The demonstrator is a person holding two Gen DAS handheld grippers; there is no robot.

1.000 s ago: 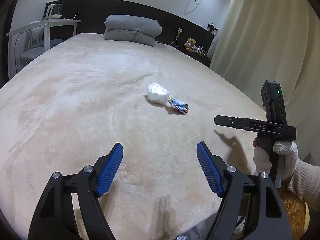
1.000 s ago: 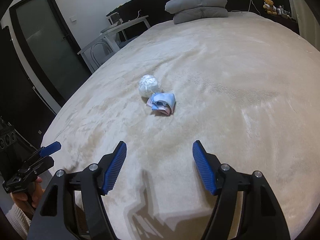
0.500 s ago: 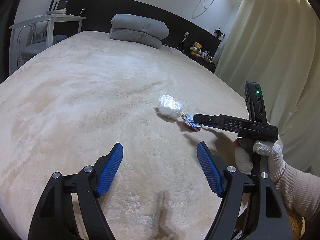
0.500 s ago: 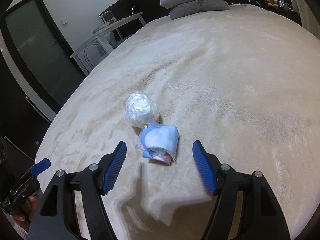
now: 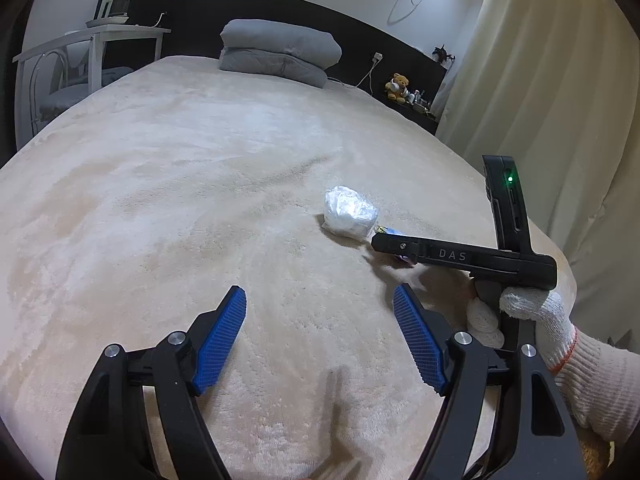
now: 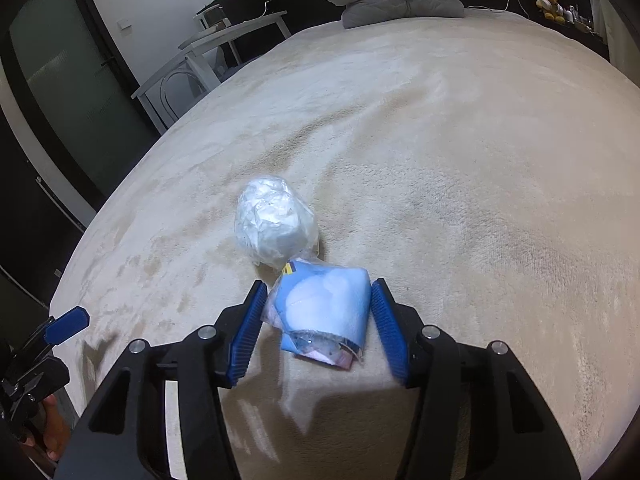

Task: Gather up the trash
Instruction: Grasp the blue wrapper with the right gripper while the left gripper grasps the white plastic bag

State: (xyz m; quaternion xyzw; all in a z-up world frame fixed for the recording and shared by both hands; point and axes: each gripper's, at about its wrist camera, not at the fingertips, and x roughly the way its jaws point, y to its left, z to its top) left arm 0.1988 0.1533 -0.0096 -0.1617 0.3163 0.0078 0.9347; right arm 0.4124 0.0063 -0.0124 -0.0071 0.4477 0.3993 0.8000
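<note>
Trash lay on the cream bed (image 6: 460, 128): a blue wrapper (image 6: 326, 304) sat between the right gripper's (image 6: 318, 322) closing jaws, pads just beside it, with a crumpled white wad (image 6: 274, 222) touching it at 11 o'clock. The pick-up looked underway, needing a firm squeeze, then a lift. The left gripper (image 5: 320, 336) hung half open, empty.

bedroom | bed (image 5: 160, 208) | pillows (image 5: 280, 52) | curtain (image 5: 540, 60) | teddy bear (image 5: 398, 86)
</note>
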